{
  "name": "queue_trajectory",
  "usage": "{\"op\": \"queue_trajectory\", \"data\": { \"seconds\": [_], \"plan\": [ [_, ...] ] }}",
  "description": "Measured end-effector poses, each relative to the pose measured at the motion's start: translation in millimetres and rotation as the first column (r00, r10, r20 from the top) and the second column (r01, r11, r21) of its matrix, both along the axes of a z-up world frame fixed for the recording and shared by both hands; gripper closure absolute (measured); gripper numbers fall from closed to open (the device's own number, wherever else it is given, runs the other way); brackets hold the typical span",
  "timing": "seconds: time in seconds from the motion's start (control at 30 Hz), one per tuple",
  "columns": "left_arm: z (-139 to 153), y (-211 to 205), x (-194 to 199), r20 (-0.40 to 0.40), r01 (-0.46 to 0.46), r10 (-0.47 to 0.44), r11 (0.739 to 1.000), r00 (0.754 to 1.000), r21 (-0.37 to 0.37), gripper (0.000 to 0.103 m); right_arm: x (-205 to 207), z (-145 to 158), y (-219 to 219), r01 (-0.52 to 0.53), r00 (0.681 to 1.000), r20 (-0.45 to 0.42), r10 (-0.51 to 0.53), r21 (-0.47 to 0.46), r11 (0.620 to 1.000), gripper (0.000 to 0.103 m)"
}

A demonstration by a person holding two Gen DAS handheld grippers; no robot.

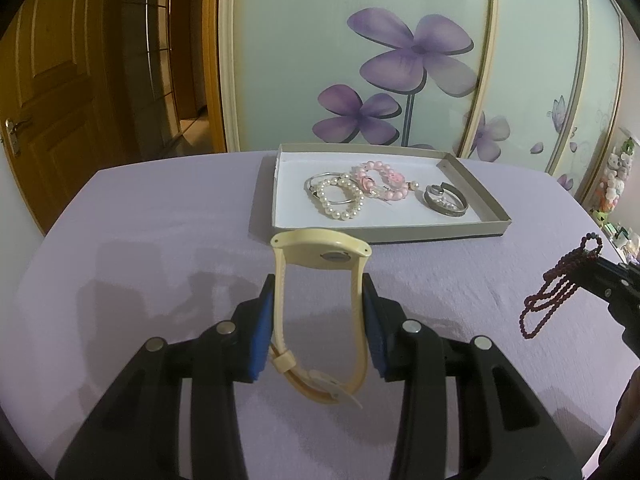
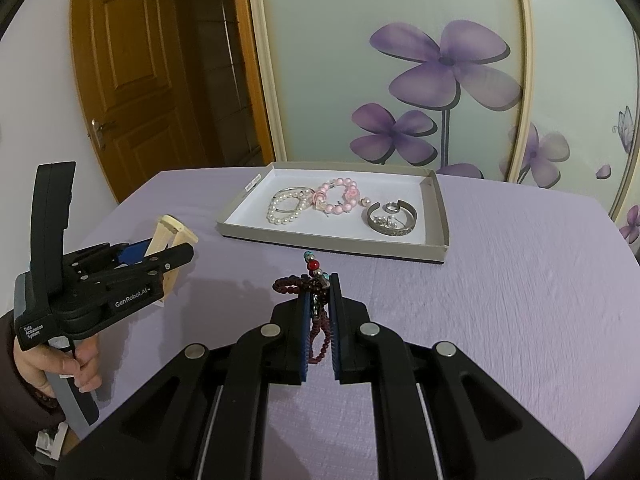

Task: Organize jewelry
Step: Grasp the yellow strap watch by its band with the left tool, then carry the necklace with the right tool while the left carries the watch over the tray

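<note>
Above a lilac-covered table [image 1: 160,216], two handheld grippers each carry a piece of jewelry short of a shallow grey box [image 1: 476,176]. Left gripper [image 1: 319,320] has its blue pads pressed against both sides of a cream watch [image 1: 320,250], strap looped between the fingers, the case uppermost and the buckle end hanging below. From the right wrist view, the same gripper [image 2: 160,256] shows at the left edge, held by a hand [image 2: 76,364], the watch [image 2: 172,232] jutting from its tips. Right gripper [image 2: 320,312] is clamped nearly closed on a dark red bead strand [image 2: 316,292], whose loops hang between the pads, with a red bead and turquoise beads standing above the fingertips. In the left wrist view the strand [image 1: 556,288] dangles in several loops from the right gripper [image 1: 604,276] at the frame's right edge. Inside the white-lined box [image 2: 440,208], at the far side of the table, lie a pearl bracelet [image 2: 286,208] overlapping a thin silver bangle, a pink bead bracelet [image 2: 338,196] just beside it, and a silver cuff [image 2: 392,218] with small items inside its curve. Behind stands a wardrobe panel [image 2: 400,60] painted with purple flowers, beside a brown wooden door [image 2: 128,80].
</note>
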State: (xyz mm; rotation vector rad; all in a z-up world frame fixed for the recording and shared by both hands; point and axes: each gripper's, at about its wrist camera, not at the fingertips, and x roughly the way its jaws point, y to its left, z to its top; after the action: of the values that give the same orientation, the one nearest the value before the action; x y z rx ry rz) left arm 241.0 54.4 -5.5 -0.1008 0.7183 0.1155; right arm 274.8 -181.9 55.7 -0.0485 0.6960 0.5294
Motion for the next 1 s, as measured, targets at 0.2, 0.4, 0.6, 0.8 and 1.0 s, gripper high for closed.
{"op": "queue_trajectory", "data": {
  "seconds": [0.2,0.4,0.6,0.8,1.0],
  "plan": [
    [0,1,0,0.001,-0.001,0.001,1.000,1.000,-0.003,0.063,7,4,-1,0.012,1.000,0.014,-0.012,-0.002,1.000,0.094],
    [4,8,8,0.011,-0.005,0.005,1.000,1.000,-0.019,0.063,34,20,-1,0.047,0.997,0.063,-0.048,0.018,0.999,0.094],
    [11,20,20,0.036,-0.013,0.015,0.999,0.999,-0.042,0.063,91,35,5,0.094,0.991,0.092,-0.102,0.084,0.992,0.094],
    [17,28,43,0.051,-0.016,0.019,0.998,0.999,-0.059,0.063,149,15,24,0.121,0.992,0.034,-0.125,0.101,0.987,0.094],
    [19,27,72,0.053,0.005,-0.002,0.998,0.999,-0.063,0.063,174,-11,32,0.129,0.991,-0.042,-0.126,0.102,0.986,0.067]
  ]
}}
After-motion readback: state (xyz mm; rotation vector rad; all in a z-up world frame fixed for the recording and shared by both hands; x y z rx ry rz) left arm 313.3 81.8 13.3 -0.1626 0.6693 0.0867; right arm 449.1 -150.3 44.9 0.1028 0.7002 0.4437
